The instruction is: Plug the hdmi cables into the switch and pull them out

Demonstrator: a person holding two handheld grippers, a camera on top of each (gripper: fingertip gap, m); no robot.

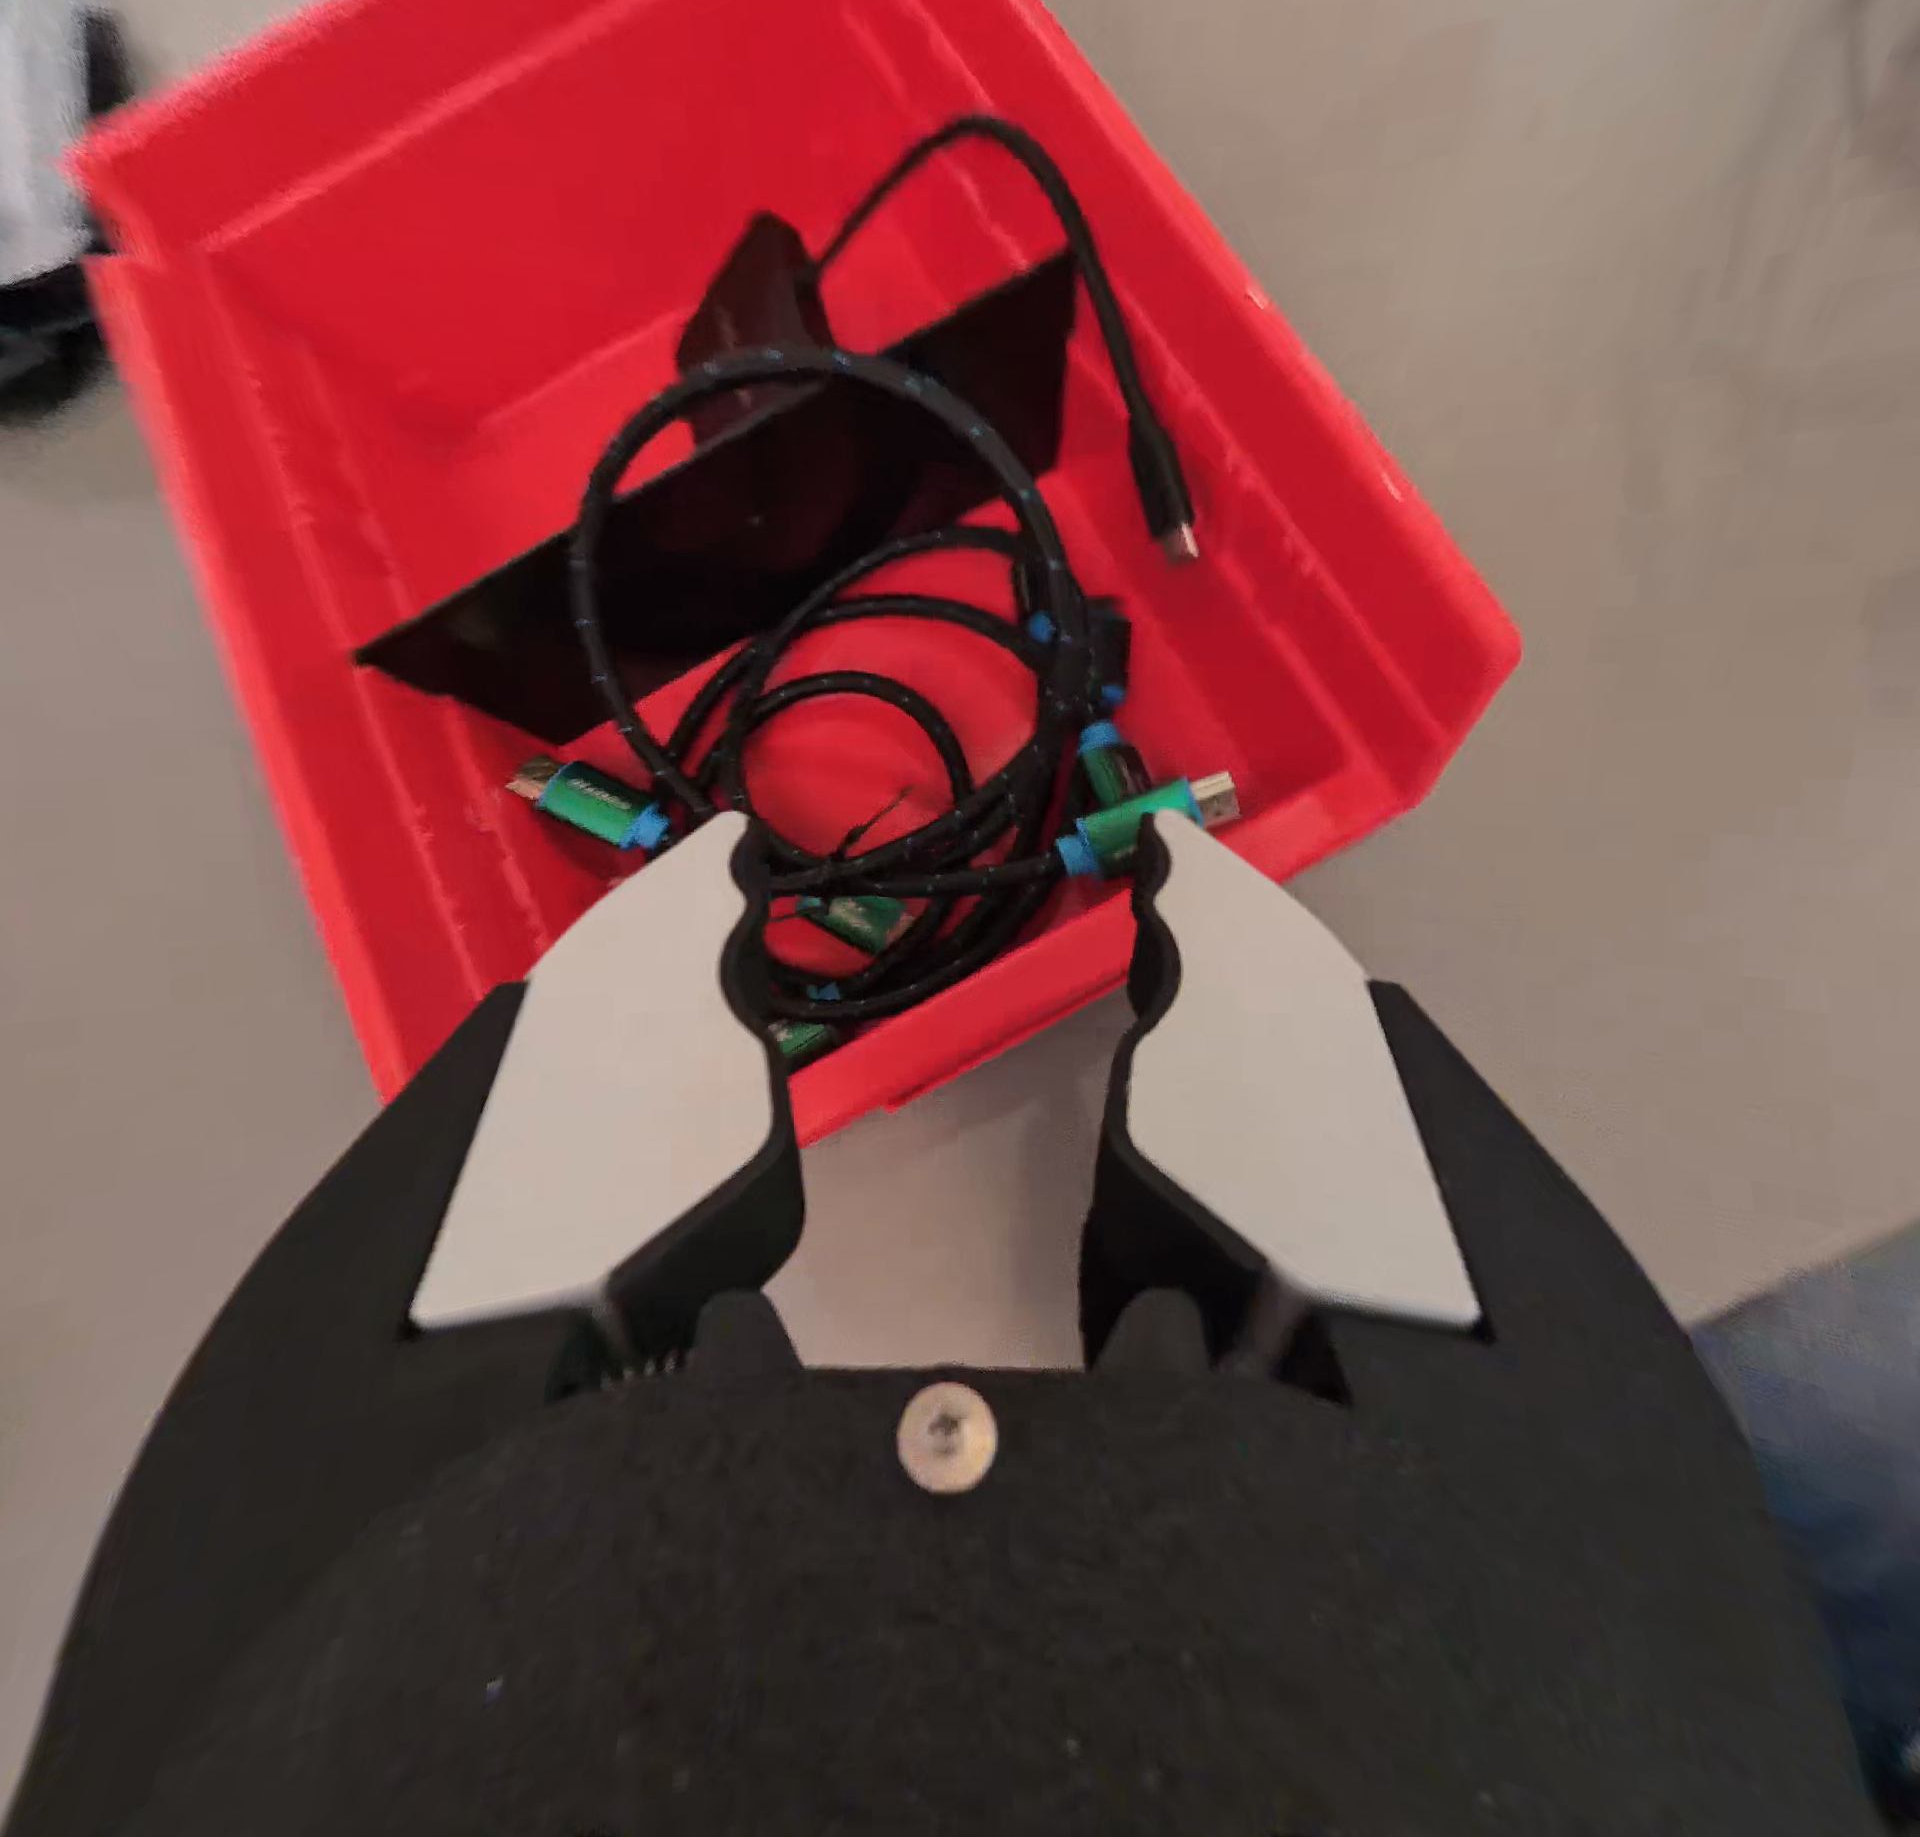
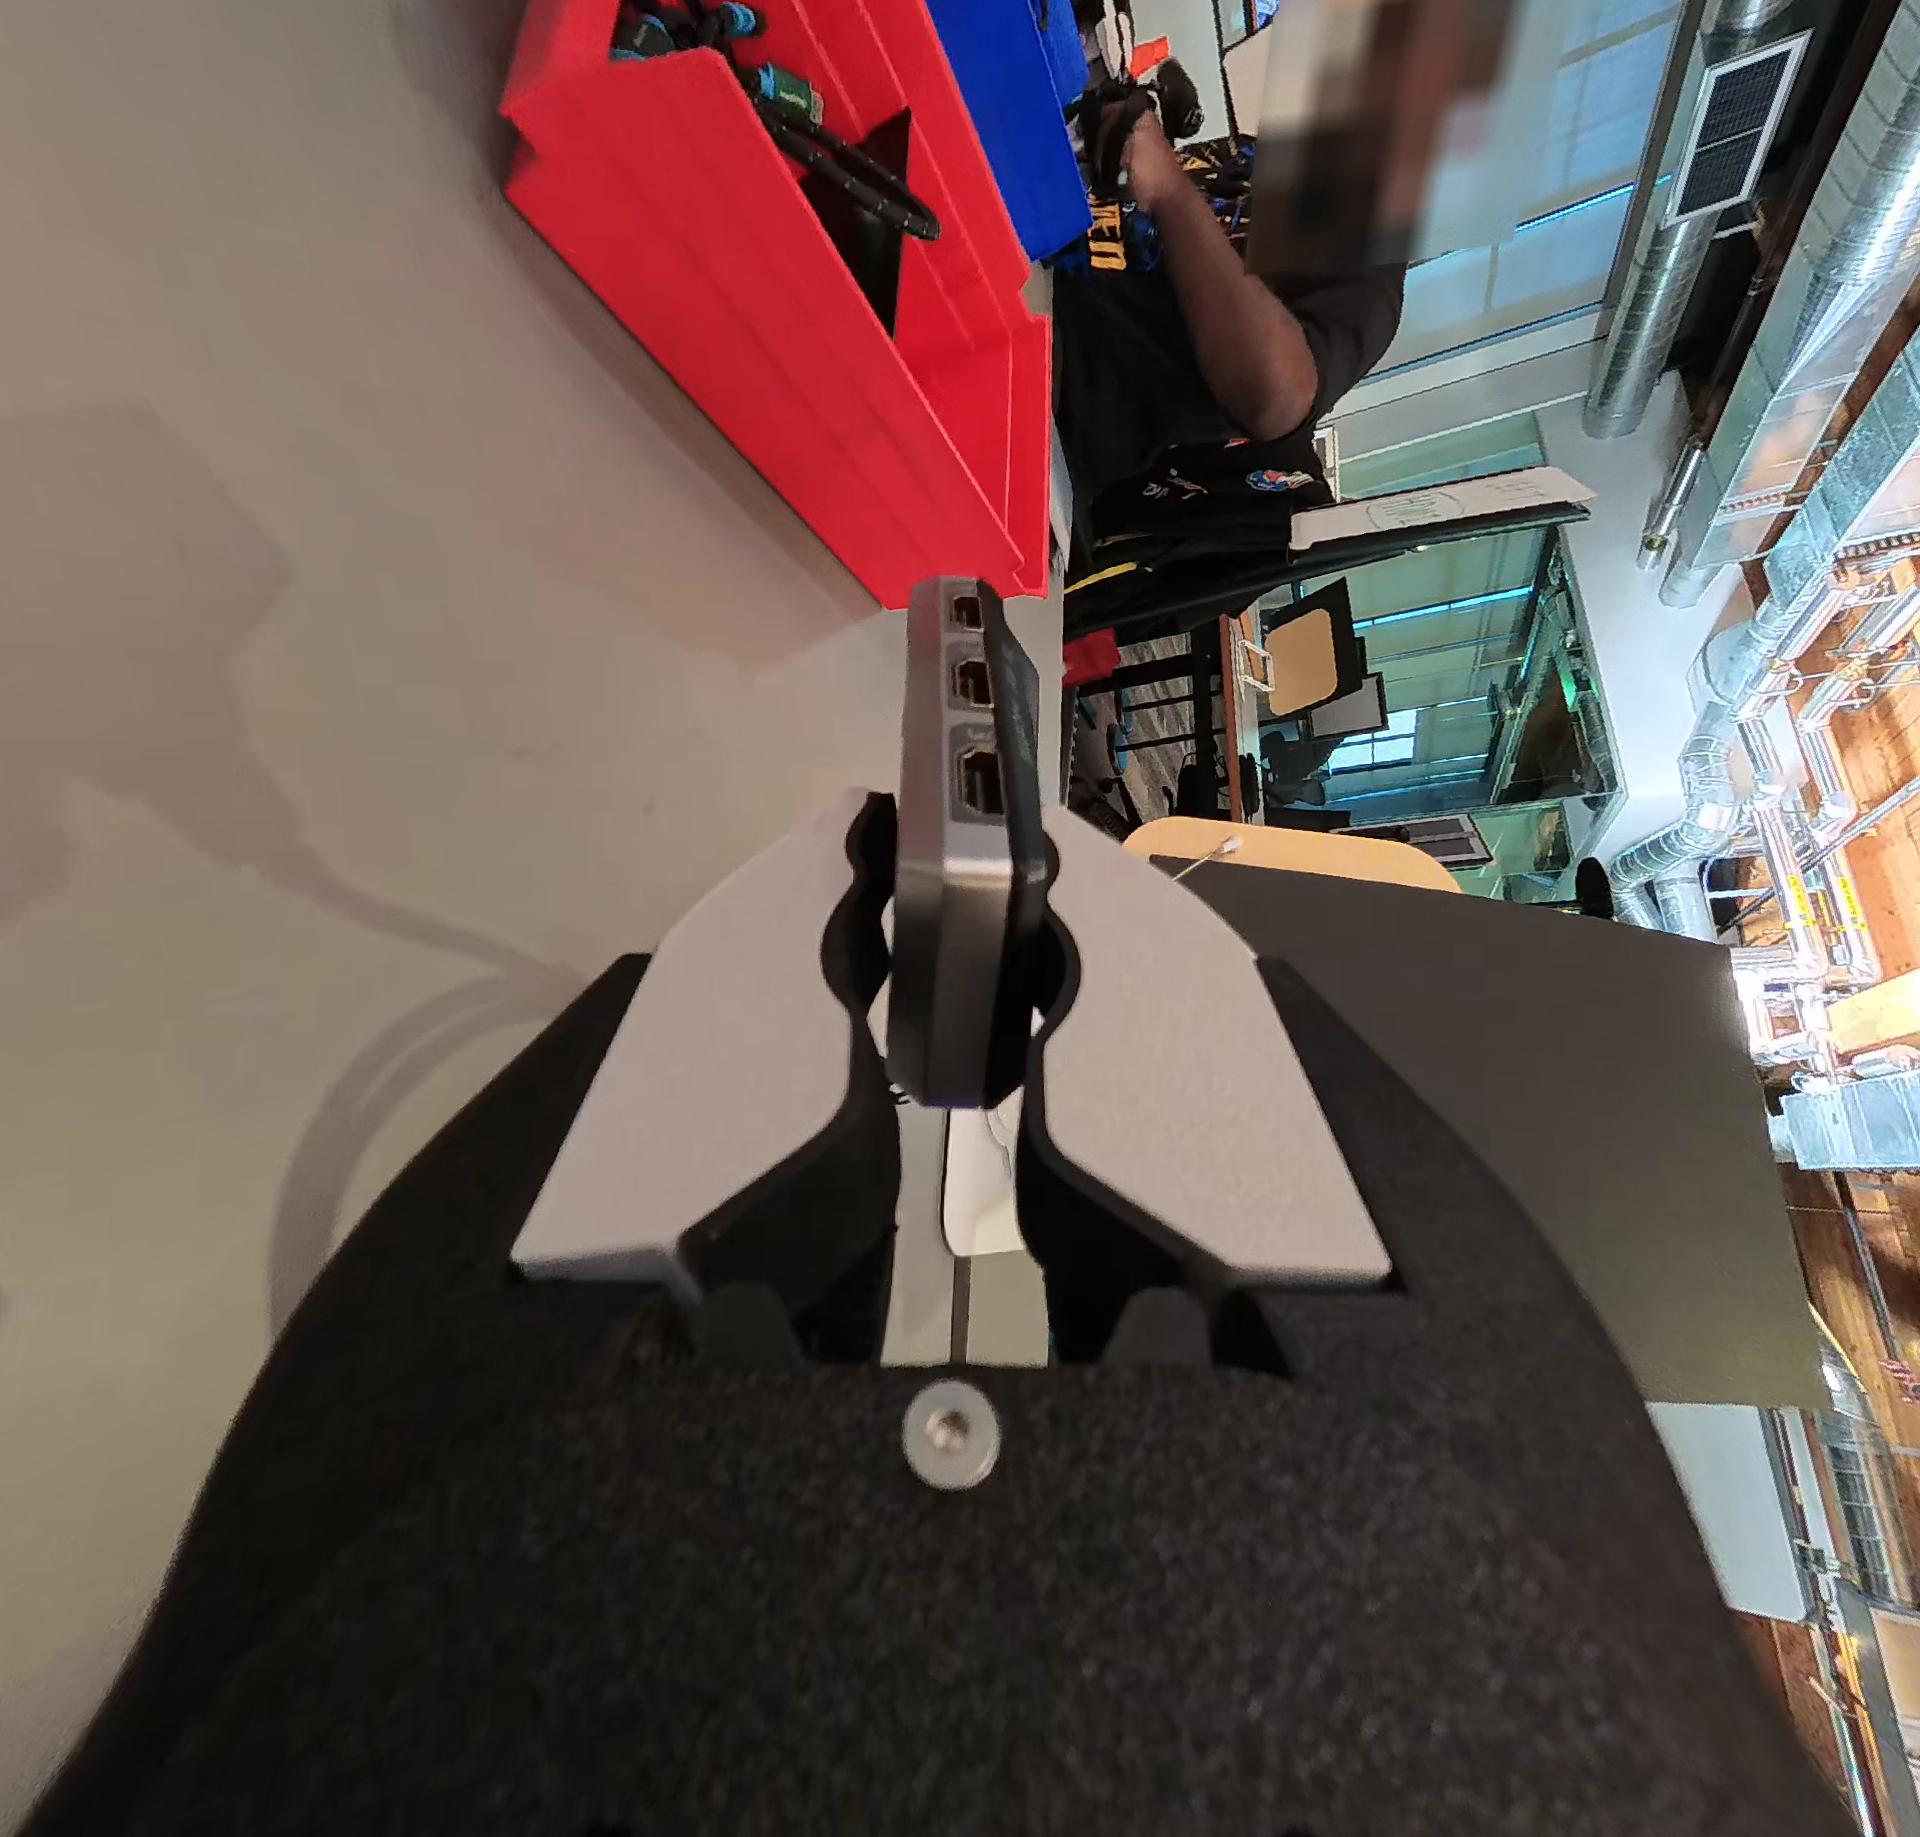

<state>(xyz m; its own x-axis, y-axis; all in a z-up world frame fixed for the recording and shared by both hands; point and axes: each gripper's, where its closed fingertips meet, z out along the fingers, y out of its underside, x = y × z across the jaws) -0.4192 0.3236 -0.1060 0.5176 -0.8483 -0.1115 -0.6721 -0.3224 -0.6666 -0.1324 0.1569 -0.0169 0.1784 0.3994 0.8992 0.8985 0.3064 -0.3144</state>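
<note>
A grey switch [image 2: 951, 914] is held on edge — three ports showing; black braided hdmi cables [image 1: 914, 748], green-plugged, are coiled in a red bin [image 1: 644, 260].

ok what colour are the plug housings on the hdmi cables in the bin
Green with blue collars, on the hdmi cables; clearest in the left wrist view.

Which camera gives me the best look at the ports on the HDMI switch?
The right wrist view. The switch sits clamped in the right tool, edge-on to the lens, with three open ports in a row, all empty. The left wrist view shows only the red bin of cables; no switch ports are visible there.
</note>
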